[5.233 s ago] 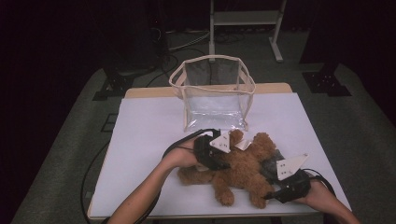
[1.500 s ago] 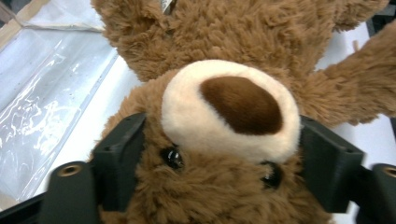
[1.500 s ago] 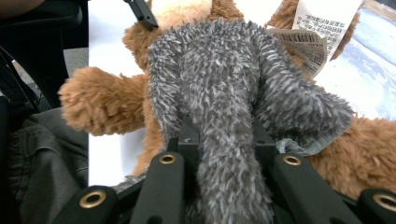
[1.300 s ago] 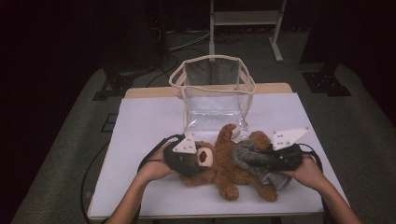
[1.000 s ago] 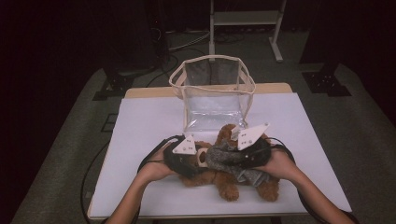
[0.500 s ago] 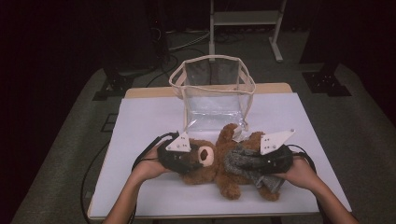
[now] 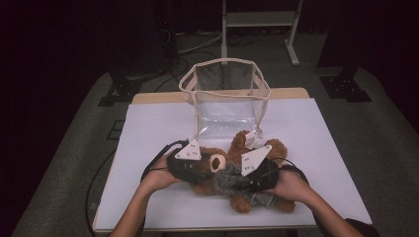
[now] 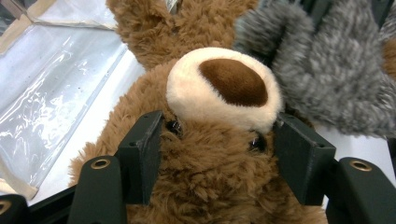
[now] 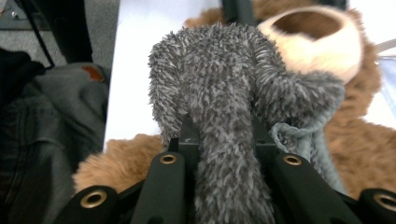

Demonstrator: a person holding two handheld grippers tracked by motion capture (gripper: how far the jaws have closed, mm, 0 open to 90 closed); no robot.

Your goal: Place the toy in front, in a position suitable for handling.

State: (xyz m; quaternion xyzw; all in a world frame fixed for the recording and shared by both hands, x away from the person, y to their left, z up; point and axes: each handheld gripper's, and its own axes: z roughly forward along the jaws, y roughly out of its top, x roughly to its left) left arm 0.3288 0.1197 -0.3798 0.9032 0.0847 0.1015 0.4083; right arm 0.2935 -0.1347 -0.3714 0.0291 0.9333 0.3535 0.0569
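Observation:
A brown teddy bear (image 7: 240, 140) lies on its back on the white table (image 7: 153, 128). My left gripper (image 7: 202, 168) has its jaws either side of the bear's head (image 8: 219, 88), just below the cream snout. Its fingers (image 8: 140, 154) press into the fur; the jaws have just been closing on the head. My right gripper (image 7: 249, 177) is shut on a grey fuzzy cloth (image 9: 224, 79) and holds it over the bear's chest, close to the snout (image 9: 317, 42). In the left gripper view, the grey cloth (image 8: 327, 79) hangs beside the head.
A clear plastic bag (image 7: 225, 96) with a beige rim stands open just behind the bear; its wall (image 8: 56, 93) lies to the left in the left gripper view. Cables trail off the table's near-left side. A metal stand (image 7: 259, 19) is on the floor beyond.
The left gripper's jaws have closed onto the bear's head. The right gripper swung out to the right with the grey cloth, then came back left toward the head.

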